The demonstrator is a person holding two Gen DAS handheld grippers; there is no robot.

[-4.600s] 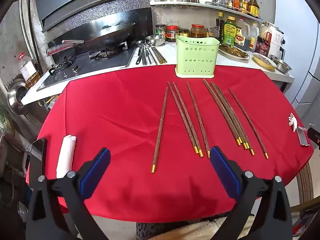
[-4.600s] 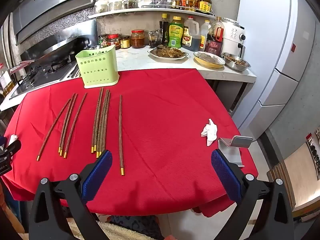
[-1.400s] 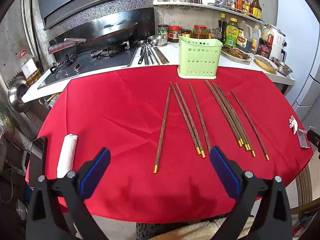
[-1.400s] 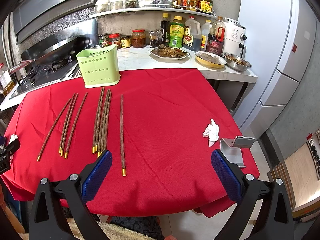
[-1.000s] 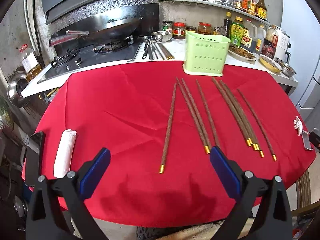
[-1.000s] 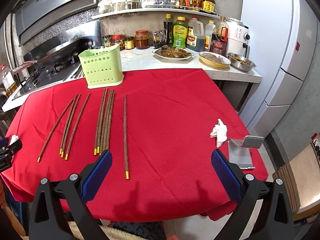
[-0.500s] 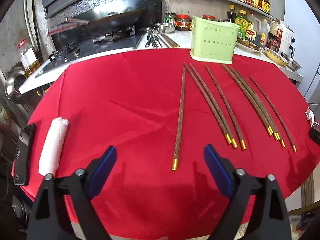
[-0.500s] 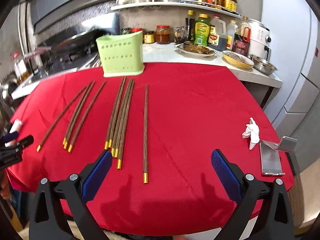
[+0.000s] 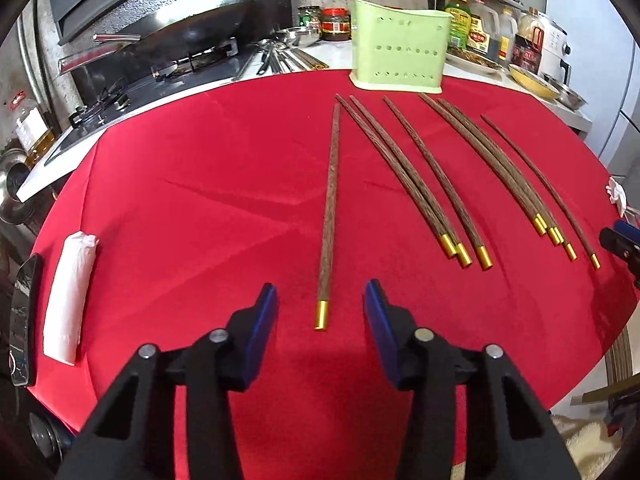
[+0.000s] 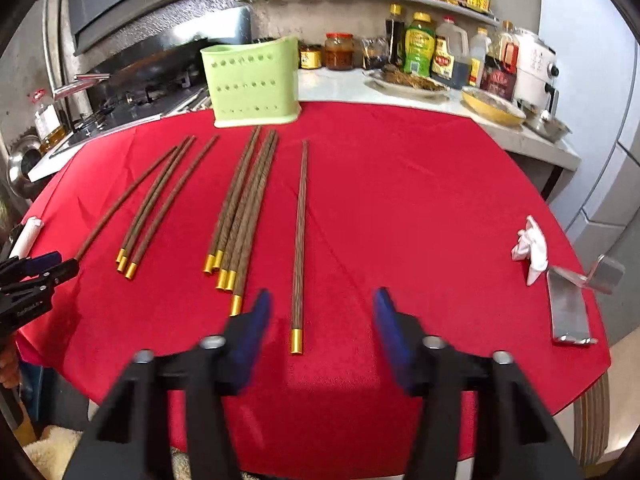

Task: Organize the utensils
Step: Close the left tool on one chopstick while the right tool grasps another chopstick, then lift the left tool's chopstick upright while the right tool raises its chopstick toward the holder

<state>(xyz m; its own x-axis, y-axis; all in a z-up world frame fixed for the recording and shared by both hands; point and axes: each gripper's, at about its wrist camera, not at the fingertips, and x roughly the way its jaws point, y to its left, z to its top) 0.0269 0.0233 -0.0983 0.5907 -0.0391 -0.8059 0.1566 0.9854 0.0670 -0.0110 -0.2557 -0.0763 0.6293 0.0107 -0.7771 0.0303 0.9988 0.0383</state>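
Note:
Several dark wooden chopsticks with gold tips lie in a row on the red tablecloth (image 9: 200,168). A green perforated utensil holder (image 9: 398,58) stands at the table's far edge; it also shows in the right wrist view (image 10: 254,82). My left gripper (image 9: 320,312) is open, its jaws on either side of the gold end of the leftmost chopstick (image 9: 329,216). My right gripper (image 10: 322,320) is open, with the gold end of the rightmost chopstick (image 10: 300,240) between its jaws, nearer the left jaw.
A rolled white cloth (image 9: 70,292) and a phone (image 9: 22,320) lie at the table's left edge. A crumpled tissue (image 10: 530,248) and a metal stand (image 10: 572,300) lie at the right. A stove with a wok (image 9: 176,44) and a counter with bottles (image 10: 440,52) stand behind.
Both grippers have moved forward and lower toward the table. Their jaws have narrowed, each now around a chopstick's gold end.

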